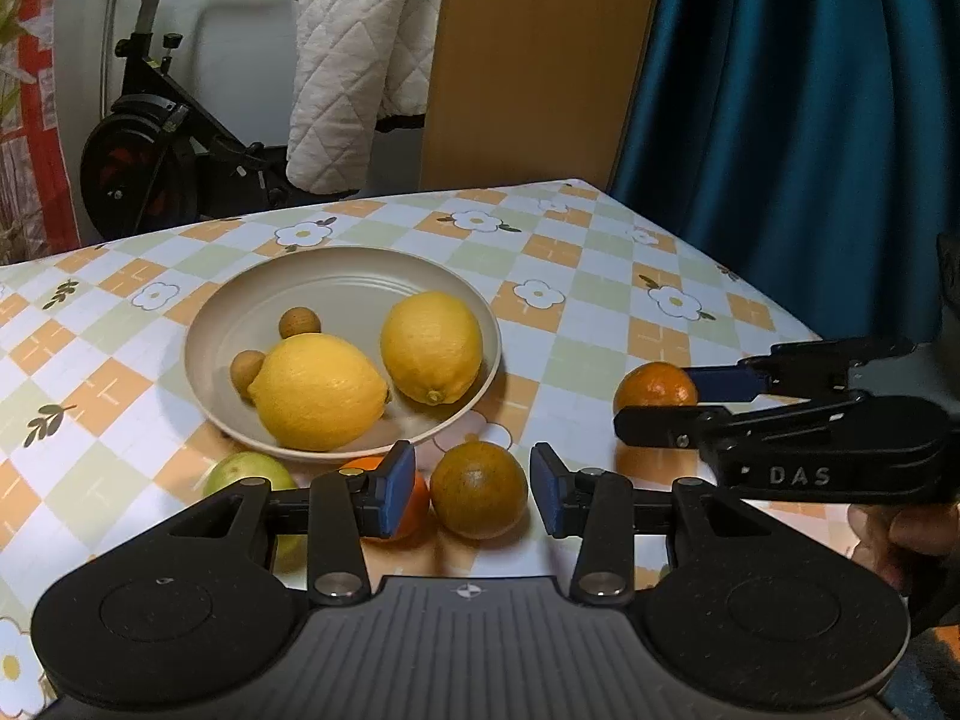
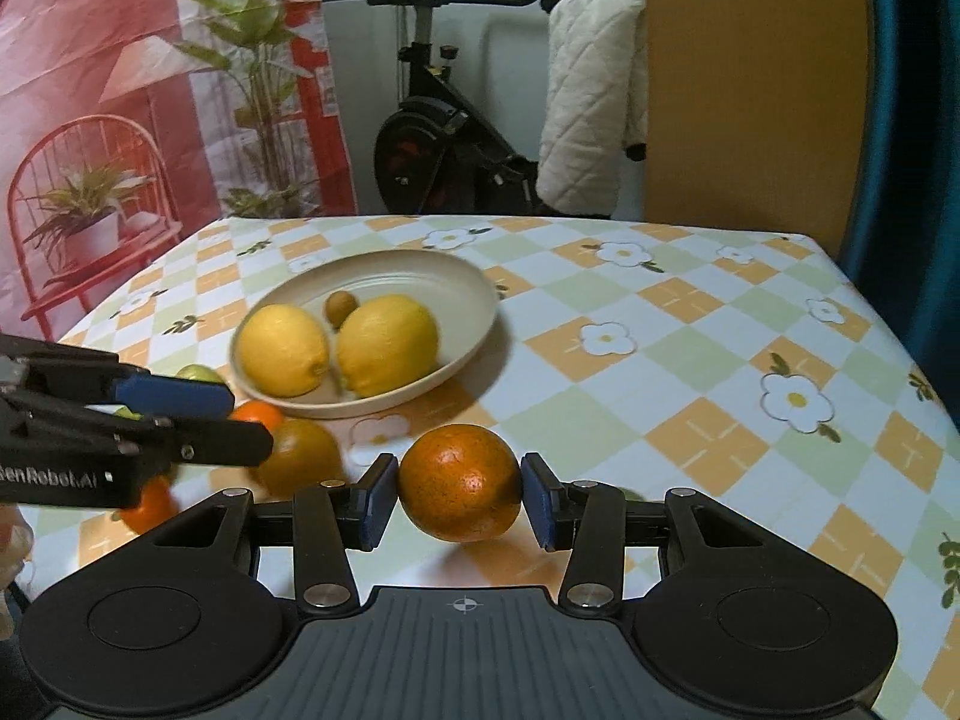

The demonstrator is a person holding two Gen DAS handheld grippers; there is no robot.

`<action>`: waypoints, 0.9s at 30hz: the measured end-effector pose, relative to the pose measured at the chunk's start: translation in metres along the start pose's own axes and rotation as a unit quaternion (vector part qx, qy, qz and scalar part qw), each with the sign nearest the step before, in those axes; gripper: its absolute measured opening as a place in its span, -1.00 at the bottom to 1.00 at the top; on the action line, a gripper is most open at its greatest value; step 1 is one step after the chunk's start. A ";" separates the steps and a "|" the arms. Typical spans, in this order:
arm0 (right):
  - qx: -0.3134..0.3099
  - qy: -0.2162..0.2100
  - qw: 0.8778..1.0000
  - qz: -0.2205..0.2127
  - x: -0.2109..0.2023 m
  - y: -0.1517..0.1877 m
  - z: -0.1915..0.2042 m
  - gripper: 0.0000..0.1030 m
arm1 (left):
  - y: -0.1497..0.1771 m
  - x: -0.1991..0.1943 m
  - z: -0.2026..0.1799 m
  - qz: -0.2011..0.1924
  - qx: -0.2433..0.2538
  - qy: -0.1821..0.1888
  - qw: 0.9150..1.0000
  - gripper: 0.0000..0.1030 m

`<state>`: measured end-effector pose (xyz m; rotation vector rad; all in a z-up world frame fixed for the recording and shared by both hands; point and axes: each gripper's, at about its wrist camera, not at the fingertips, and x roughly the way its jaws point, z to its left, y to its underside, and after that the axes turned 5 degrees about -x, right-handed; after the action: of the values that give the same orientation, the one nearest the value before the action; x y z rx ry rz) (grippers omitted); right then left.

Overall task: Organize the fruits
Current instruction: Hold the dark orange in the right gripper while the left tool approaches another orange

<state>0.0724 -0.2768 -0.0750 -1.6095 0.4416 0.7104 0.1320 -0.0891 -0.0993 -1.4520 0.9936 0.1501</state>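
Observation:
A beige plate holds two lemons and two small brown fruits. My left gripper is open around a greenish-brown orange on the table, pads apart from it. A bright orange and a green fruit lie partly hidden behind its left finger. My right gripper is shut on an orange, which also shows in the left wrist view. The plate shows in the right wrist view too.
The table has a checked flower cloth; its far edge and right corner are close behind the plate. An exercise bike, a white quilt and a blue curtain stand beyond. Another orange lies under the left gripper.

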 end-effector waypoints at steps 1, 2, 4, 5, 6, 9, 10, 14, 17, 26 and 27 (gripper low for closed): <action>0.002 0.000 1.000 0.000 0.000 0.001 -0.002 -0.20 | 0.000 0.002 -0.001 0.001 0.001 0.003 1.000 -0.14; 0.003 0.001 1.000 0.001 0.000 0.001 -0.004 -0.20 | 0.000 0.005 -0.001 0.002 0.003 0.005 1.000 -0.13; 0.007 0.001 1.000 0.003 0.002 0.003 -0.007 -0.20 | 0.000 0.009 -0.003 0.006 0.011 0.006 1.000 -0.14; 0.008 0.000 1.000 0.004 0.002 0.004 -0.008 -0.20 | 0.000 0.011 -0.004 0.009 0.016 0.007 1.000 -0.14; 0.009 0.000 1.000 0.005 0.003 0.005 -0.009 -0.20 | 0.000 0.014 -0.005 0.012 0.020 0.006 1.000 -0.14; 0.014 0.000 1.000 0.006 0.005 0.007 -0.011 -0.20 | 0.001 0.019 -0.005 0.019 0.027 0.005 0.999 -0.13; 0.015 0.000 1.000 0.007 0.005 0.008 -0.011 -0.20 | 0.002 0.018 -0.005 0.018 0.029 0.004 0.999 -0.14; 0.018 -0.001 1.000 0.009 0.006 0.009 -0.013 -0.20 | 0.000 0.022 -0.006 0.017 0.034 0.000 0.999 -0.14; 0.020 -0.001 1.000 0.009 0.006 0.010 -0.014 -0.20 | -0.001 0.024 -0.007 0.017 0.039 -0.004 0.999 -0.14; 0.026 0.000 1.000 0.009 0.005 0.011 -0.017 -0.20 | 0.000 0.022 -0.007 0.015 0.044 -0.001 0.999 -0.13; 0.026 0.000 1.000 0.009 0.005 0.012 -0.017 -0.20 | 0.000 0.022 -0.007 0.015 0.042 -0.001 0.999 -0.13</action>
<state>0.0718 -0.2949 -0.0859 -1.5592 0.4707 0.7070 0.1426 -0.1052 -0.1117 -1.3602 1.0089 0.1303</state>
